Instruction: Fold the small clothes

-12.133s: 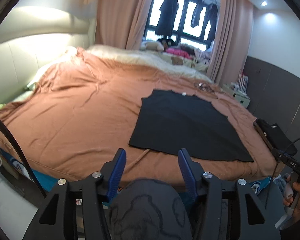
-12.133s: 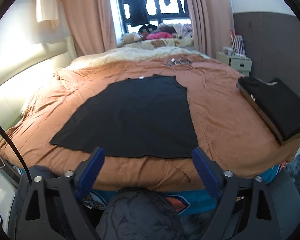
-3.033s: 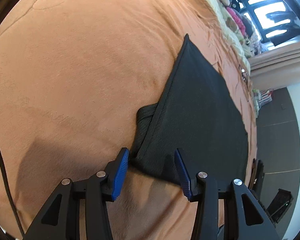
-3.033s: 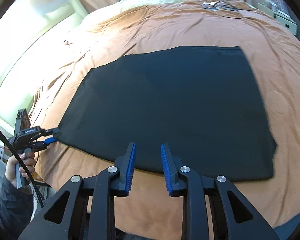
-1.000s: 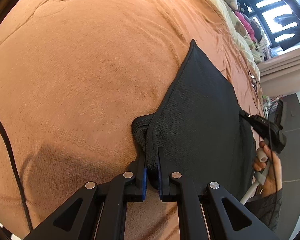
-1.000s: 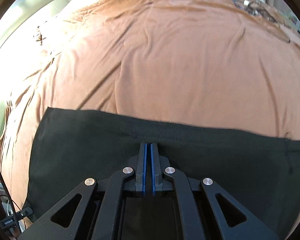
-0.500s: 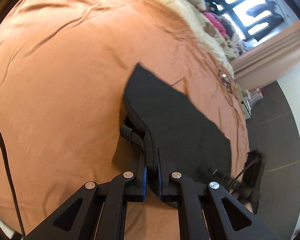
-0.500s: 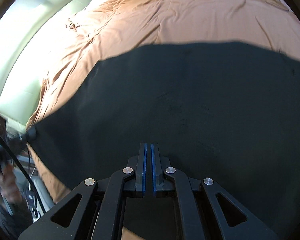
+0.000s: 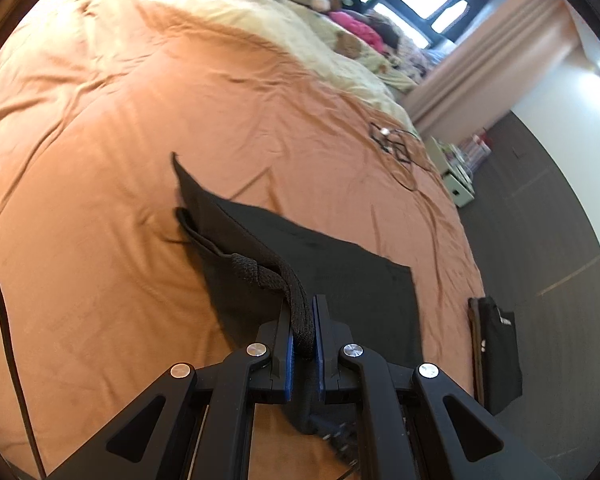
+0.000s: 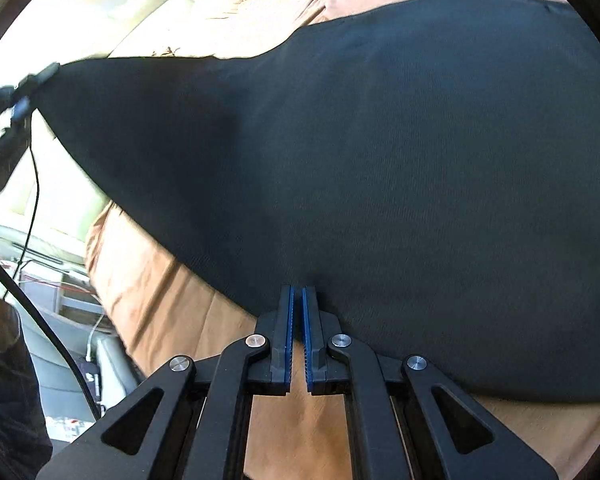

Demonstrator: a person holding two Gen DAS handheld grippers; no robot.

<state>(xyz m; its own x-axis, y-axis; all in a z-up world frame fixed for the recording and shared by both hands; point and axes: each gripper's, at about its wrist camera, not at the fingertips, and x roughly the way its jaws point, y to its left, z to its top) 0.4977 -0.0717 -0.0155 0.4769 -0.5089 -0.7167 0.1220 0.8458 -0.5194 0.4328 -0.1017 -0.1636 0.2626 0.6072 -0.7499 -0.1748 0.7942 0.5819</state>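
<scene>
The black garment [image 9: 332, 264] is lifted off the orange bed cover [image 9: 120, 160], with its far part still lying on the bed. My left gripper [image 9: 303, 308] is shut on a bunched hem corner of it. In the right wrist view the garment [image 10: 380, 140] hangs stretched across most of the frame. My right gripper [image 10: 296, 300] is shut on its lower edge. The left gripper [image 10: 16, 96] shows at the far left, holding the other corner taut.
A folded black garment [image 9: 496, 352] lies at the bed's right edge. Dark cables [image 9: 396, 148] lie on the cover further back. Cream bedding [image 9: 260, 24] and soft toys fill the bed's far side. A white cabinet [image 9: 456, 176] stands beside the bed.
Both grippers have raised the garment higher off the bed. It now hangs stretched between them, and more of it has peeled off the cover.
</scene>
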